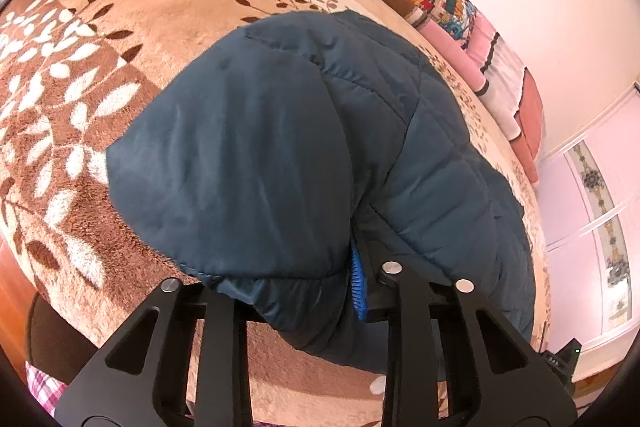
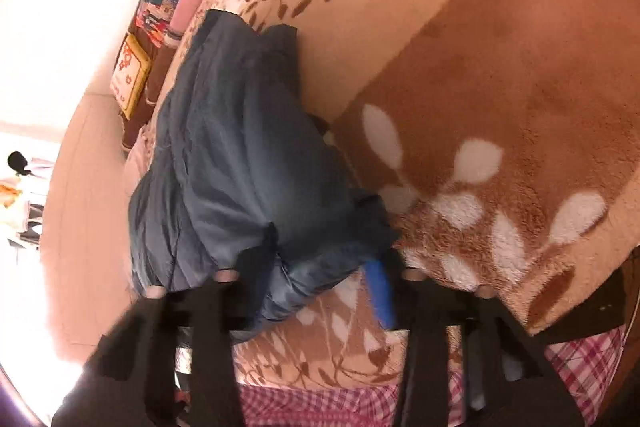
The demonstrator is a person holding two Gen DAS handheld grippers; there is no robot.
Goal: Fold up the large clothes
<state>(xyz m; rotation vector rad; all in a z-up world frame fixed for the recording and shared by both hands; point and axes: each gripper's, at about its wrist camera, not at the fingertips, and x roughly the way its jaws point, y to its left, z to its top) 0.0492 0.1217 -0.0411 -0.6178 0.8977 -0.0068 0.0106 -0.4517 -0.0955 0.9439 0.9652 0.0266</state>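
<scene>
Pinching puffy, slippery jacket [image 1: 280, 147] hem at blanket [image 1: 80, 107] near edge: left gripper [image 1: 300, 287] clamped; right gripper [image 2: 316, 283] grip unclear.

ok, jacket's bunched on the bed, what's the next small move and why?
Probably close the left gripper on the blue jacket hem: puffy fabric bulges between its fingers at the near edge. The right gripper sits at the same edge, view blurred, so let it settle before lifting.
</scene>
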